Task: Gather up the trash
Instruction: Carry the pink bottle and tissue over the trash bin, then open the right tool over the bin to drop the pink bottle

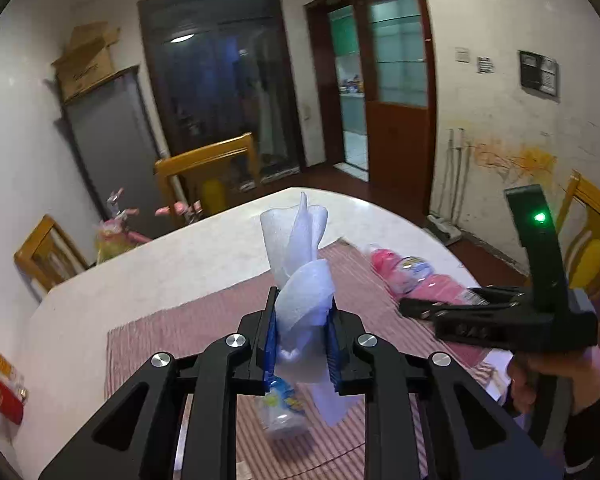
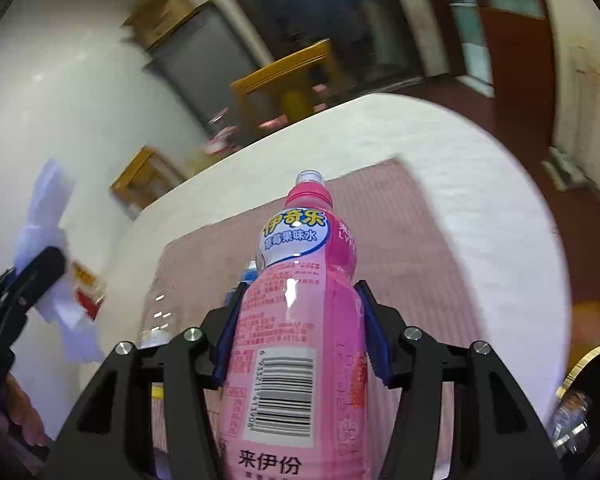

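My left gripper (image 1: 302, 322) is shut on a crumpled white tissue (image 1: 300, 264) and holds it above the striped placemat (image 1: 188, 332). My right gripper (image 2: 300, 320) is shut on a pink drink bottle (image 2: 296, 320), lifted above the table; the bottle also shows in the left wrist view (image 1: 412, 276), with the right gripper (image 1: 440, 308) around it. The left gripper with the tissue (image 2: 44, 232) shows at the left edge of the right wrist view. A clear plastic bottle with a blue label (image 1: 280, 404) lies on the placemat under my left gripper.
The white round table (image 1: 140, 272) carries a red packet (image 1: 2, 396) at its left edge. Wooden chairs (image 1: 208, 172) stand behind and to the right (image 1: 592, 240). A dark bin rim (image 2: 592, 364) with a clear bottle inside sits at the lower right of the right wrist view.
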Demonstrator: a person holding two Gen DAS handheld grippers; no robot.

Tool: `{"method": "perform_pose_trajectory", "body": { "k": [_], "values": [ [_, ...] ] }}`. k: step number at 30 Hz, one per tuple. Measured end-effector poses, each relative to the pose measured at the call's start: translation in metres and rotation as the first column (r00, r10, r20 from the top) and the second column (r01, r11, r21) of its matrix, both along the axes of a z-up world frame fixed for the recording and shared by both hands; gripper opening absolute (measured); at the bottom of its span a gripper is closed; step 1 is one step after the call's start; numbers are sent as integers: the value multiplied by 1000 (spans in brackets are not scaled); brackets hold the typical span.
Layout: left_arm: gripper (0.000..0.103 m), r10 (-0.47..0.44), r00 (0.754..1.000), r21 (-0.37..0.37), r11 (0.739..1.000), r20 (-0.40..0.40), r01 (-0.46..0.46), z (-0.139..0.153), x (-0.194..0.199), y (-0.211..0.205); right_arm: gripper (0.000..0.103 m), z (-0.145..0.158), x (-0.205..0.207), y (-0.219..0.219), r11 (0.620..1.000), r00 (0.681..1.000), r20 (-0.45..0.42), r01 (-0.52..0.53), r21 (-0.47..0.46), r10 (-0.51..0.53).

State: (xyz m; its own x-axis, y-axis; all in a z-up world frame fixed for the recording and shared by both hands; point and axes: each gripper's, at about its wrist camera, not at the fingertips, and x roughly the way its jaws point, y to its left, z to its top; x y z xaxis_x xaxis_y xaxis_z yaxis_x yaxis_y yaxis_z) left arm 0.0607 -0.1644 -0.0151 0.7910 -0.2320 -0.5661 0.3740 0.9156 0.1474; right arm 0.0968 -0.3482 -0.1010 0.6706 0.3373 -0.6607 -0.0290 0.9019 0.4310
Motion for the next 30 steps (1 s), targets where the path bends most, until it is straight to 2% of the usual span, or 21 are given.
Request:
{"method": "perform_pose_trajectory", "body": {
  "k": [3,5,8,9,10,11,13,14,17,21,22,23,25,27,30],
  "values": [
    [19,-63,998,2,998,5,63,-1,-4,-26,52,-7,-26,-56,989,990,-15,142,-29,-142],
    [19,-114,994,-4,994,2,114,-4,-8,-45,52,-15,-50,-92,969,969,-36,241,-57,-243],
    [19,-197,980,-25,980,-2,196,-9,-16,-76,53,-35,-89,-146,913,910,-92,394,-110,-404],
    [19,-226,974,-32,974,-6,226,-11,-19,-86,53,-48,-109,-170,876,870,-122,461,-139,-478],
    [19,-255,967,-34,967,-12,254,-13,-21,-97,53,-58,-121,-182,854,844,-140,497,-156,-517],
    [19,-275,961,-30,961,-16,275,-16,-23,-104,53,-73,-138,-202,817,799,-176,548,-180,-575],
    [19,-320,947,-21,947,-29,320,-21,-28,-122,53,-100,-160,-227,771,734,-235,608,-191,-637],
    [19,-336,941,-18,942,-35,335,-24,-29,-130,53,-119,-173,-241,743,689,-279,640,-197,-669],
    [19,-370,928,-4,929,-50,370,-31,-39,-146,53,-158,-191,-260,709,623,-358,676,-200,-695],
    [19,-392,917,14,919,-75,394,-38,-43,-167,55,-195,-192,-269,708,586,-431,674,-209,-686],
    [19,-396,915,16,917,-82,398,-39,-43,-169,71,-204,-188,-270,714,574,-460,663,-226,-678],
    [19,-401,912,19,915,-89,404,-41,-46,-174,79,-208,-184,-267,715,565,-471,658,-238,-677],
    [19,-412,906,28,909,-101,417,-44,-48,-180,83,-209,-190,-273,697,555,-449,667,-263,-701],
    [19,-429,897,37,900,-111,435,-48,-52,-186,84,-203,-195,-280,681,557,-420,688,-250,-717],
    [19,-467,874,26,880,-136,474,-54,-57,-199,85,-190,-209,-293,636,537,-375,739,-224,-756]
  ]
}}
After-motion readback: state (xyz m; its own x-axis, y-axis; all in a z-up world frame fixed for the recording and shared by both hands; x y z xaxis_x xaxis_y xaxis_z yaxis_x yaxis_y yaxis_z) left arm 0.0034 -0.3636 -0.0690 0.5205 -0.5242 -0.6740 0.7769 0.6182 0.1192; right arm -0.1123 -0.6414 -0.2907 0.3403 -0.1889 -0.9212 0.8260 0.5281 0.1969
